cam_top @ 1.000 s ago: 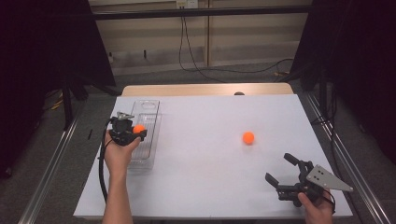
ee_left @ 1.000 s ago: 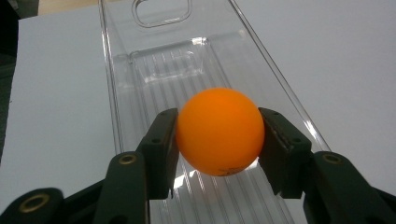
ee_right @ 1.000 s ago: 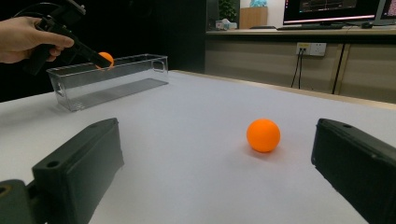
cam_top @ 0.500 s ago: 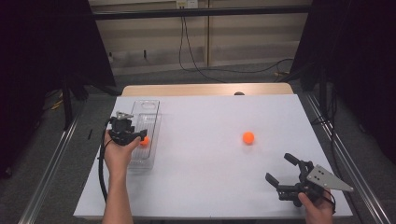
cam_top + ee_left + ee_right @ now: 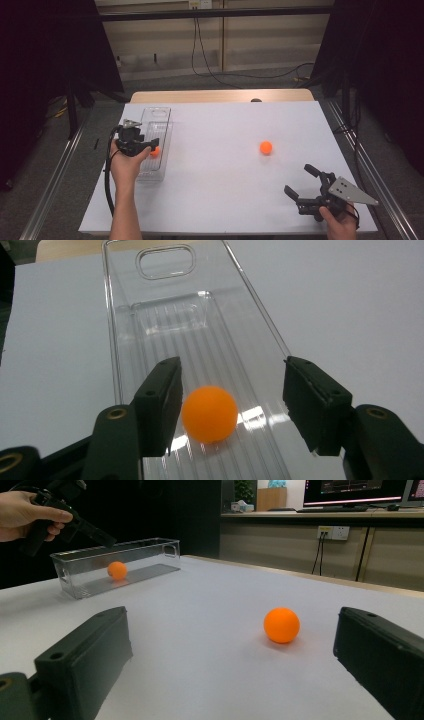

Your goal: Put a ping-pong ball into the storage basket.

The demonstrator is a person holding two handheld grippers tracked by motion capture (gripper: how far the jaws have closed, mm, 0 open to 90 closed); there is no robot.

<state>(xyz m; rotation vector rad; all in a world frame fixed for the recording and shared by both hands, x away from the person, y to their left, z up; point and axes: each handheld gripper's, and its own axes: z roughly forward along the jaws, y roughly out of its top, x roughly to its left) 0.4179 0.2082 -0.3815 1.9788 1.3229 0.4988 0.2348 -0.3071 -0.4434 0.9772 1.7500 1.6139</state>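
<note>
I'm at the release step with the left hand-held gripper point(image 5: 150, 145): it hangs over the clear plastic tray point(image 5: 161, 131) at the left of the table point(image 5: 225, 200), and its jaws have just been opening. From the left gripper view, the first orange ball point(image 5: 209, 413) sits on the ribbed tray floor between the jaws, close against one pad with a clear gap to the other, so I judge it let go and resting in the tray, not gripped.

The second orange ball point(image 5: 266, 147) lies on the bare table, right of centre, well apart from the tray. My right hand-held gripper point(image 5: 301, 184) waits near the front right corner with its jaws spread wide and nothing between them; in the right gripper view that ball point(image 5: 281, 624) sits ahead, between the lines of the two jaws but out of reach.

Next, as I read it, I lift the left one straight up so a pad doesn't nudge the ball, then bring the right one forward to straddle the loose ball. It's round and light, so I'd close gently and centred, or it will squirt away.
</note>
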